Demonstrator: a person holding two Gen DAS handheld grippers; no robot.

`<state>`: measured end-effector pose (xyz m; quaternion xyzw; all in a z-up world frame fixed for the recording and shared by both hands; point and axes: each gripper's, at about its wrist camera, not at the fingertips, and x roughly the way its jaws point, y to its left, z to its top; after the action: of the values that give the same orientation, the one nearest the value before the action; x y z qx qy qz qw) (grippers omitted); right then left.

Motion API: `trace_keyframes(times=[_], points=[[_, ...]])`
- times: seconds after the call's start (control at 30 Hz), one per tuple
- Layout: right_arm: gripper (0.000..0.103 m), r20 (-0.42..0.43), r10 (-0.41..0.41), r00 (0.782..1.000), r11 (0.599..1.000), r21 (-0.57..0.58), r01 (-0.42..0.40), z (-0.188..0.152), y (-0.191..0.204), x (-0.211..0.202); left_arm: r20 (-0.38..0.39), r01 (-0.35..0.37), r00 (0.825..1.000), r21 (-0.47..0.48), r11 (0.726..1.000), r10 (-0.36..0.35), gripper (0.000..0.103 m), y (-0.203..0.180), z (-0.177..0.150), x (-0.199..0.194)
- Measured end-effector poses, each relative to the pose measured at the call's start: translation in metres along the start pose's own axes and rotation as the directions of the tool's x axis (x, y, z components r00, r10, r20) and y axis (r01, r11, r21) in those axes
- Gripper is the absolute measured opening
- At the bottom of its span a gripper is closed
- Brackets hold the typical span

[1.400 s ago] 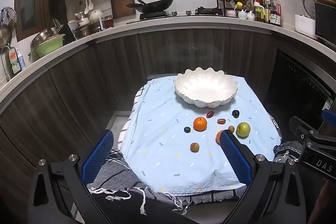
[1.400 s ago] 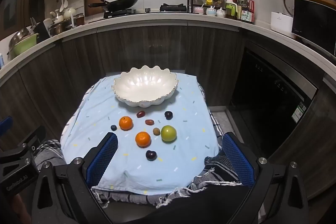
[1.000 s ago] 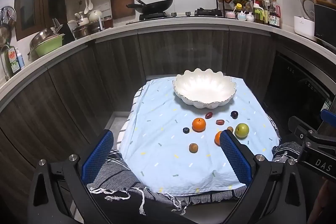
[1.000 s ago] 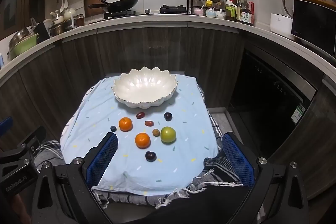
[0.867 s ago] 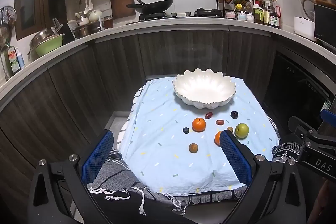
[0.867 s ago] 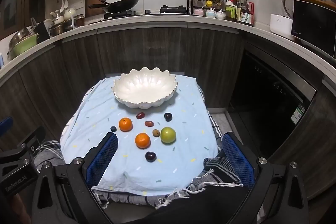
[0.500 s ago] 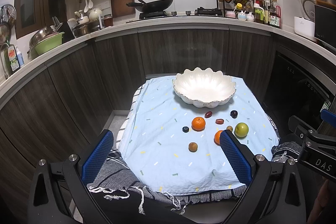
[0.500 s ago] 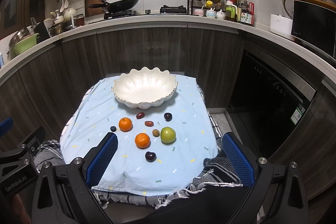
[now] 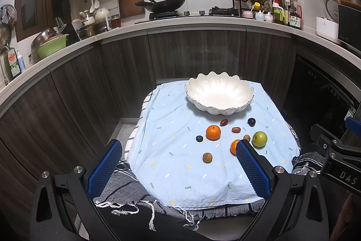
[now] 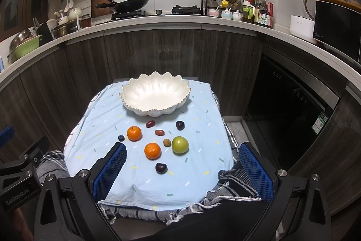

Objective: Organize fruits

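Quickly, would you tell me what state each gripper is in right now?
Left gripper: open, holding nothing, above the near edge of the blue cloth.
Right gripper: open, holding nothing.

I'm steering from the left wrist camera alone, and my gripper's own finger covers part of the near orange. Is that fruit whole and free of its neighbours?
Observer: The right wrist view shows the near orange whole, with cloth visible all round it. It touches no other fruit.
Operator: And the right gripper? I see only a piece of its body.
Observer: The right gripper is open, with nothing between its fingers.
Operator: The nearest fruit looks brown to me.
Observer: In the right wrist view the nearest fruit looks dark red-purple and glossy, more like a cherry.
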<state>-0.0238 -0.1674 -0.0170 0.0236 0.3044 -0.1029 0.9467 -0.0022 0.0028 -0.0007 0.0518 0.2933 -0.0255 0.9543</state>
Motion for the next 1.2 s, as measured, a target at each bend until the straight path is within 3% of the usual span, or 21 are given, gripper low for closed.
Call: trace_keyframes(times=[1.2], points=[[0.101, -0.005, 0.001, 1.0, 1.0, 0.006, -0.001, 0.0019, -0.0004, 0.0023, 0.011, -0.003, 1.0, 0.023, 1.0, 0.002, 0.103, -0.002, 0.0025, 0.0086]])
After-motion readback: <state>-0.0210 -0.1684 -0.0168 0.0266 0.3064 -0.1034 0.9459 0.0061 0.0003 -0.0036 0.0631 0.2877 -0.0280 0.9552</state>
